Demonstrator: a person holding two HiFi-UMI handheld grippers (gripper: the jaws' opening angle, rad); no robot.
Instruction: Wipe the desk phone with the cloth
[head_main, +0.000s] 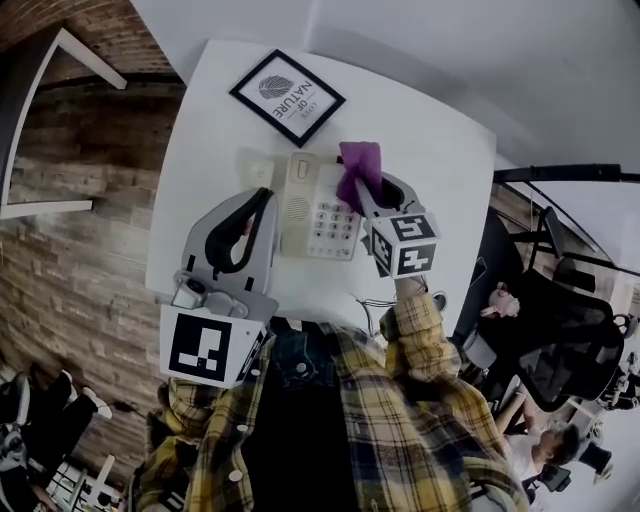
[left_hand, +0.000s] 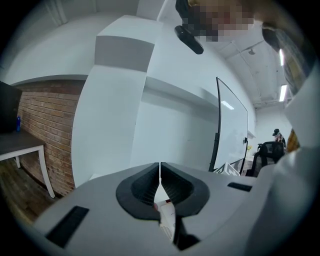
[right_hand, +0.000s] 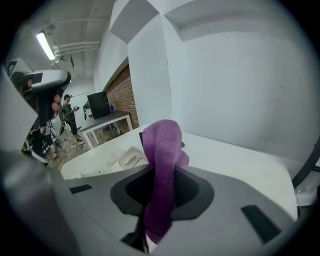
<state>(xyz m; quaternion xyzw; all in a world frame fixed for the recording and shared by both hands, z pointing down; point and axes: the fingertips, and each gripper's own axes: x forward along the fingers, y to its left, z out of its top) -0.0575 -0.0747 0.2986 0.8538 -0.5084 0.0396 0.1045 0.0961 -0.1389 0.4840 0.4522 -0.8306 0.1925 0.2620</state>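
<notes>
A beige desk phone (head_main: 318, 207) lies on the white table (head_main: 430, 150), keypad toward me. My right gripper (head_main: 368, 190) hovers over the phone's right side, shut on a purple cloth (head_main: 358, 170) that bunches up past its jaws. In the right gripper view the cloth (right_hand: 163, 170) stands up between the jaws, with part of the phone (right_hand: 129, 159) behind it. My left gripper (head_main: 258, 205) sits at the phone's left edge, jaws closed together with nothing between them. In the left gripper view a bit of the phone (left_hand: 167, 216) shows below the closed jaws (left_hand: 160, 175).
A black-framed picture (head_main: 287, 97) lies at the table's far side. A brick wall (head_main: 70, 240) is at the left. Office chairs (head_main: 565, 330) and a seated person (head_main: 530, 440) are at the right. A dark side table (right_hand: 105, 120) stands further off.
</notes>
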